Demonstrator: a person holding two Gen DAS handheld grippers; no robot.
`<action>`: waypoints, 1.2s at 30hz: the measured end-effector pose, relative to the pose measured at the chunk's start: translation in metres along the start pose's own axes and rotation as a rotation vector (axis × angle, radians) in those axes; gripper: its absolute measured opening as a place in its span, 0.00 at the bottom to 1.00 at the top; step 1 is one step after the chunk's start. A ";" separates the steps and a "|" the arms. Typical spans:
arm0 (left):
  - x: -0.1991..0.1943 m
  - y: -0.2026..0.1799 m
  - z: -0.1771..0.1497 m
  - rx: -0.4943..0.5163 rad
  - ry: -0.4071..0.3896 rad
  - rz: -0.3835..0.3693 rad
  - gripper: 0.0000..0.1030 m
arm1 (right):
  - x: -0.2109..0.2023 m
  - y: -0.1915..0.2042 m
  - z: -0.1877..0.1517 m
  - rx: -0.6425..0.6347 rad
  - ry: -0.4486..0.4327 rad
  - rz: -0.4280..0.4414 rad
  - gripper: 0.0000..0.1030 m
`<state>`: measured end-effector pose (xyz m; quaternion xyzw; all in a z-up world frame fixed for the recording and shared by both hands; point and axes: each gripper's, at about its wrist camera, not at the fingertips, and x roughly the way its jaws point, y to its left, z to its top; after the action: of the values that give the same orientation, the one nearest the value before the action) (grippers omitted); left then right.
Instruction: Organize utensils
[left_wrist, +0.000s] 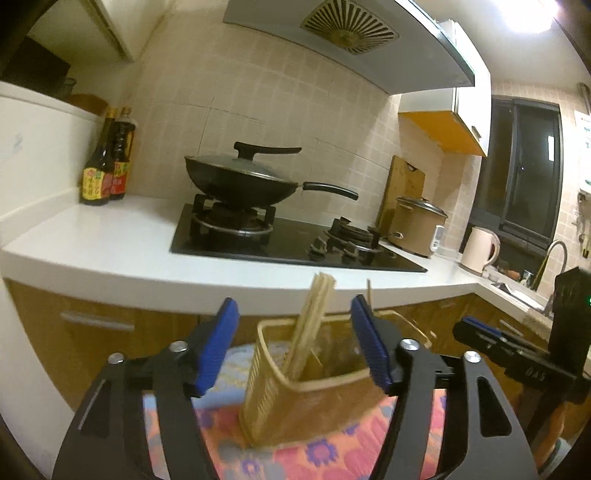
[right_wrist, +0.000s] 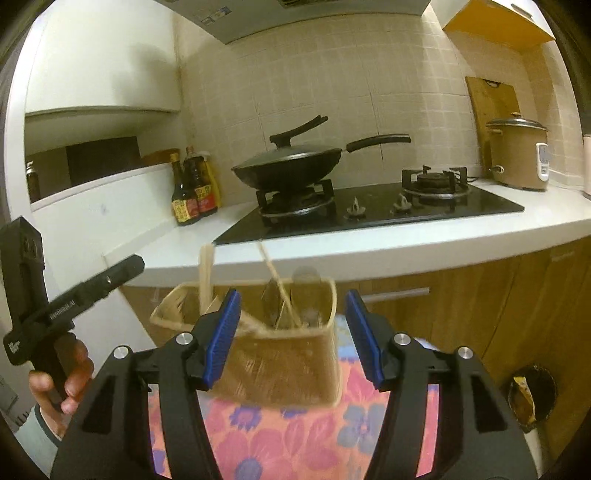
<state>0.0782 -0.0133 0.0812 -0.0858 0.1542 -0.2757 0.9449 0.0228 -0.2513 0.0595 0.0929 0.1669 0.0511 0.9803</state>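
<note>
A beige slotted utensil holder (left_wrist: 303, 402) stands on a floral cloth (left_wrist: 325, 454). A bundle of pale chopsticks (left_wrist: 314, 317) leans in its left part. In the right wrist view the holder (right_wrist: 280, 365) also holds a single chopstick (right_wrist: 275, 275) and dark spoons (right_wrist: 275, 299). My left gripper (left_wrist: 295, 350) is open, its blue pads either side of the holder, not touching it. My right gripper (right_wrist: 290, 339) is open and empty in front of the holder. The right gripper also shows at the right of the left wrist view (left_wrist: 480, 332).
Behind is a white counter (left_wrist: 110, 236) with a black gas hob (left_wrist: 295, 243), a lidded wok (left_wrist: 240, 181), sauce bottles (left_wrist: 107, 166), a rice cooker (left_wrist: 417, 229), a kettle (left_wrist: 478, 249) and a sink. Wooden cabinets (right_wrist: 480, 314) are below. A bin (right_wrist: 532, 395) stands low right.
</note>
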 end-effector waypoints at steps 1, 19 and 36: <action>-0.006 -0.002 -0.003 -0.002 0.001 0.000 0.67 | -0.005 0.002 -0.005 0.004 0.007 0.001 0.53; -0.057 -0.036 -0.089 0.094 -0.026 0.285 0.80 | -0.039 0.038 -0.092 -0.069 0.005 -0.143 0.70; -0.052 -0.044 -0.104 0.191 -0.049 0.392 0.80 | -0.022 0.042 -0.113 -0.114 0.060 -0.177 0.80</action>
<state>-0.0203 -0.0298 0.0072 0.0291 0.1181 -0.0977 0.9878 -0.0393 -0.1941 -0.0298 0.0202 0.2004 -0.0237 0.9792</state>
